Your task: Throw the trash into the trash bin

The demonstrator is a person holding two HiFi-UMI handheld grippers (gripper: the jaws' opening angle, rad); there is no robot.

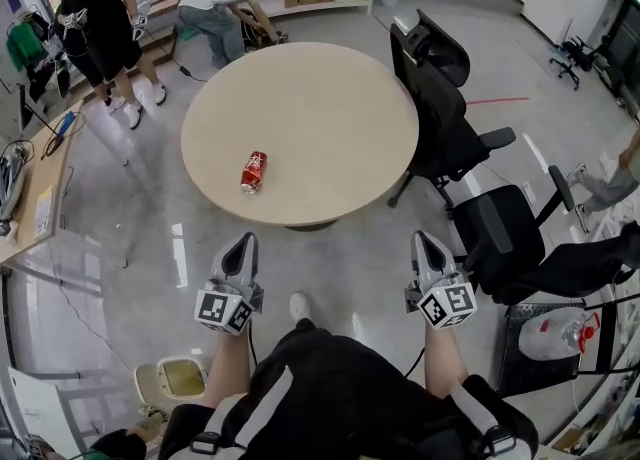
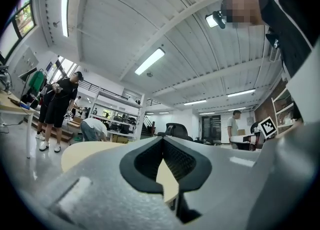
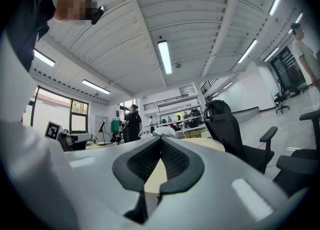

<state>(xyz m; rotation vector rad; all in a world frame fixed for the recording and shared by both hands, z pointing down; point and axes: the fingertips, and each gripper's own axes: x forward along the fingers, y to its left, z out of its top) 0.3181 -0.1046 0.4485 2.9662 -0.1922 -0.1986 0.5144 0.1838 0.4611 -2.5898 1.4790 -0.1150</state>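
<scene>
- Red soda can (image 1: 254,172) lies on its side on the round beige table (image 1: 330,88), near my edge.
- My left gripper (image 1: 240,243) and right gripper (image 1: 427,240) are both clamped closed on nothing.
- Black office chair (image 1: 440,113) stands right of the table on the glossy grey floor (image 1: 120,218).

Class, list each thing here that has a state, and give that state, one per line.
Red can: lying on its side on the round table, untouched.
Left gripper: shut, empty.
Right gripper: shut, empty.
Beige bin: upright on the floor, top open.
</scene>
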